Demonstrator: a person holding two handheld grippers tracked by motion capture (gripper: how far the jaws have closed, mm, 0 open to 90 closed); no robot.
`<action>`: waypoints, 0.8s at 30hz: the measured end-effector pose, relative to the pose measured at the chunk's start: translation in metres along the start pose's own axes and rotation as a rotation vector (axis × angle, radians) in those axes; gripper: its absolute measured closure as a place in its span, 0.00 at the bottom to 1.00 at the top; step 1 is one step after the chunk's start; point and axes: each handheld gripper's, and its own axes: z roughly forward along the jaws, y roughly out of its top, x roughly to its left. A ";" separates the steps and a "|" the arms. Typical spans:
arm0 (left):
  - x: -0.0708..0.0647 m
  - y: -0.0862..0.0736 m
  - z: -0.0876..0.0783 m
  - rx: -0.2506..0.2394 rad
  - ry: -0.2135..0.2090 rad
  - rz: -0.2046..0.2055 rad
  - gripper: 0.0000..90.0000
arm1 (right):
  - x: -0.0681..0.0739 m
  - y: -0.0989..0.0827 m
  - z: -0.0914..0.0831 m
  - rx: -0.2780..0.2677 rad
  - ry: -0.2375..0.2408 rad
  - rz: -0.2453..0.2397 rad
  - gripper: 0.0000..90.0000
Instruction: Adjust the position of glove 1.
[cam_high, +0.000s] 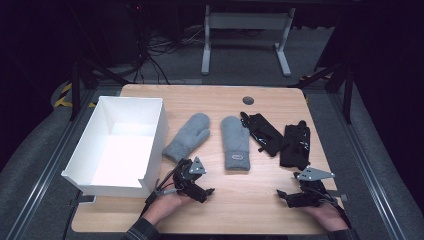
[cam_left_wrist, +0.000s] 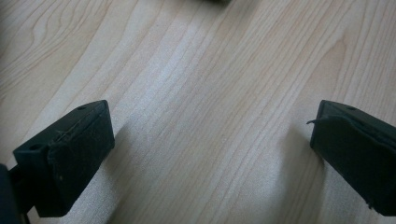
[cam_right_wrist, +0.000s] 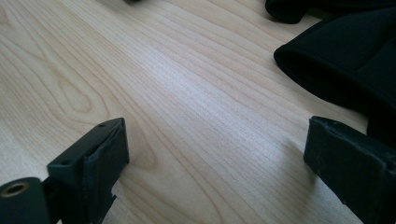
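- I have both grippers low at the near edge of the bench, and I judge this to be the very start: nothing is picked up yet.
- My left gripper sits just in front of the white box; in the left gripper view its jaws stand wide apart over bare wood, with nothing between them.
- My right gripper rests near the bench's right corner, jaws likewise spread and empty; in the right gripper view the cuff of a black glove lies just beyond the right-hand jaw.
- Farther out lie four gloves in a row: a grey mitten angled toward the box, a second grey mitten lying straight with its labelled cuff toward me, then two black gloves, one slanted, one straight, touching each other.
- The box stands open and empty at the left.
- My guess is the gloves go into the box. The next move calls for advancing the left gripper to the nearest mitten's cuff, lowering the jaws around the fabric, and closing before lifting.
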 end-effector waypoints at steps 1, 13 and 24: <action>0.000 0.000 0.000 -0.002 0.000 0.001 0.00 | 0.000 0.000 0.000 0.000 0.000 0.000 0.08; -0.001 0.011 0.002 0.041 -0.003 -0.022 0.01 | 0.000 0.000 0.000 0.001 0.004 -0.004 0.08; 0.001 0.029 -0.002 -0.011 -0.025 -0.023 0.02 | 0.000 0.000 0.000 0.001 0.005 -0.004 0.08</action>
